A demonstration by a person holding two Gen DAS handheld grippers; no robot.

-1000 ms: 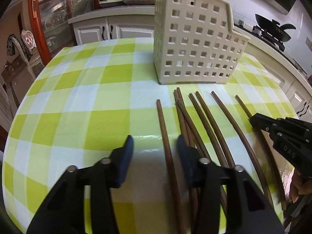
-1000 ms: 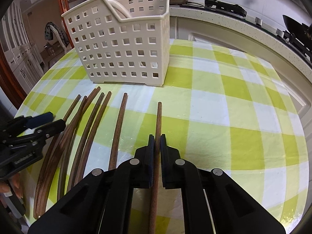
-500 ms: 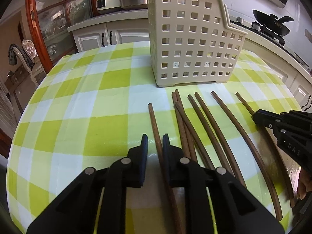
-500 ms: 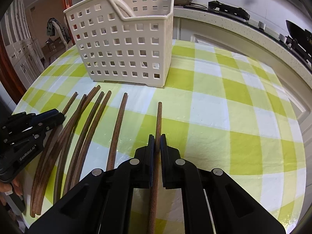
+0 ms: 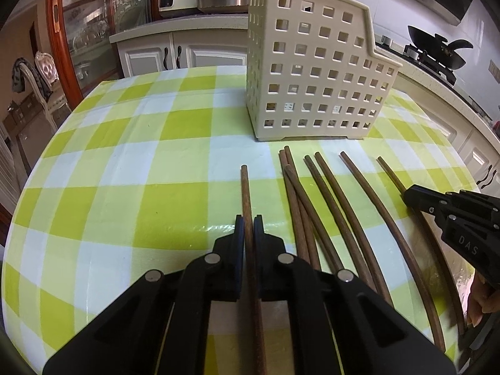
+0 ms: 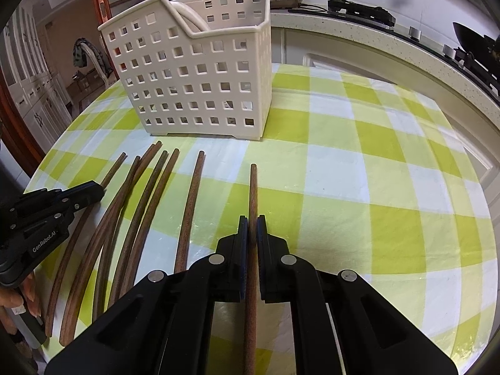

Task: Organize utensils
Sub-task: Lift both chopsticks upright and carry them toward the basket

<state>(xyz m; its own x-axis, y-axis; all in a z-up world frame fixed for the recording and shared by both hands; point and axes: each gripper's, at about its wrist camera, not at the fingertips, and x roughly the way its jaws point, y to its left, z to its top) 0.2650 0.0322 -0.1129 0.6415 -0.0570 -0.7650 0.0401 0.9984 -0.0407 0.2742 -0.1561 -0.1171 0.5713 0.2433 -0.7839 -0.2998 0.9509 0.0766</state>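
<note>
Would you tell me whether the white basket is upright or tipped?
Upright: the basket stands on its base on the checked tablecloth.

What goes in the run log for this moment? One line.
left hand-held gripper: shut on leftmost chopstick | right hand-held gripper: shut on rightmost chopstick | basket: upright

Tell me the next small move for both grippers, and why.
Probably lift both. The left hand-held gripper is shut on the leftmost chopstick and the right hand-held gripper on the rightmost chopstick; both sticks lie on the tablecloth, short of the basket.
</note>
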